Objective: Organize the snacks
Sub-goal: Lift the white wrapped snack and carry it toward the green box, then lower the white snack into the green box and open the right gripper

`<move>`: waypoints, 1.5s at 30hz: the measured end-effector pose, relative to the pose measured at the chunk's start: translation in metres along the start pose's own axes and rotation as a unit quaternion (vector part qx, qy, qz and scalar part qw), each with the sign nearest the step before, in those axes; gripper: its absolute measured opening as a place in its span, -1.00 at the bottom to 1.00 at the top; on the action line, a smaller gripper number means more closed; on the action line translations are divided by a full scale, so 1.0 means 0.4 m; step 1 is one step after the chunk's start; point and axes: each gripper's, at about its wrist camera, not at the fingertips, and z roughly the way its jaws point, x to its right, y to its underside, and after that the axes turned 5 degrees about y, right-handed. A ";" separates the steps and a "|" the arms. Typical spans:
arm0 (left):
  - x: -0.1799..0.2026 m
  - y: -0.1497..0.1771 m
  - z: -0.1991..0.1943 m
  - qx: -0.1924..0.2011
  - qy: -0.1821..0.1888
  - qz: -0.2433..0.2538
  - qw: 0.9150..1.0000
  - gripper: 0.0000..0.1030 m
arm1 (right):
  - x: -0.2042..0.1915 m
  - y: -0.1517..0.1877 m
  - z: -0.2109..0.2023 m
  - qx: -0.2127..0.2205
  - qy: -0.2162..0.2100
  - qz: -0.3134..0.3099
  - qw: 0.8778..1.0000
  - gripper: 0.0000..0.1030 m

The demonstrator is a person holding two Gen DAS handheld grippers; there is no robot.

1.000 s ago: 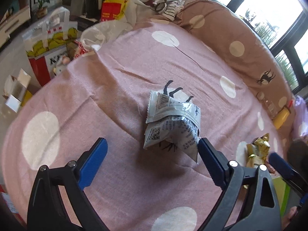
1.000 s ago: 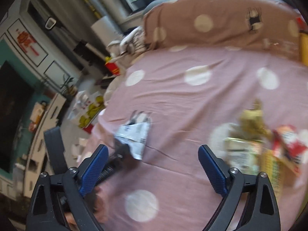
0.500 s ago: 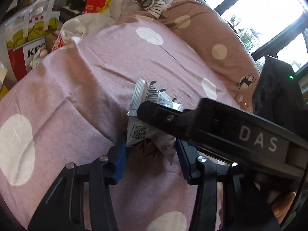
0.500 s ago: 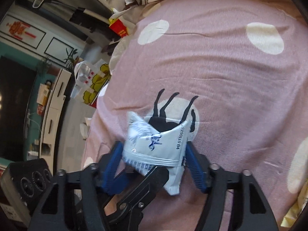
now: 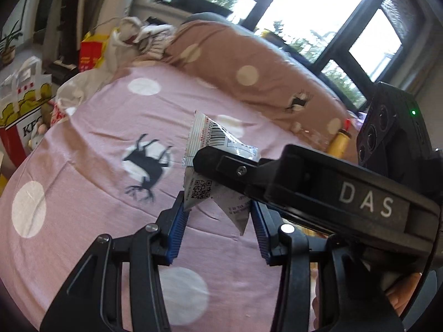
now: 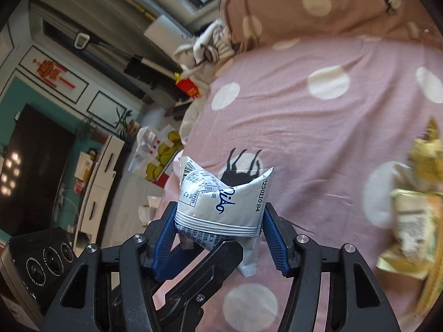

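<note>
A white and silver snack packet (image 5: 213, 166) with a barcode and QR code is held above the pink spotted bedspread (image 5: 91, 144). My left gripper (image 5: 218, 221) is shut on its lower part. My right gripper (image 6: 218, 232) is shut on the same packet (image 6: 221, 202) from the other side, and its black body crosses the left wrist view. Both pairs of blue pads press the packet's sides. More snack packets (image 6: 415, 215), yellow and pale, lie at the right edge of the bed in the right wrist view.
A brown spotted pillow (image 5: 249, 74) runs along the far side of the bed. A yellow bottle (image 5: 340, 141) lies by it. A KFC paper bag (image 5: 25, 116), a red box (image 5: 88, 52) and clothes (image 5: 138, 36) sit off the bed's left side.
Both grippers closed on the packet from opposite sides and lifted it off the deer print on the bedspread. One second ago both were open and the packet lay on the bed.
</note>
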 end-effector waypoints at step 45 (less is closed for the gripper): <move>0.830 0.325 0.197 -0.154 0.286 0.335 0.884 -0.52 | 0.609 0.319 -0.688 0.251 0.078 0.283 0.922 0.18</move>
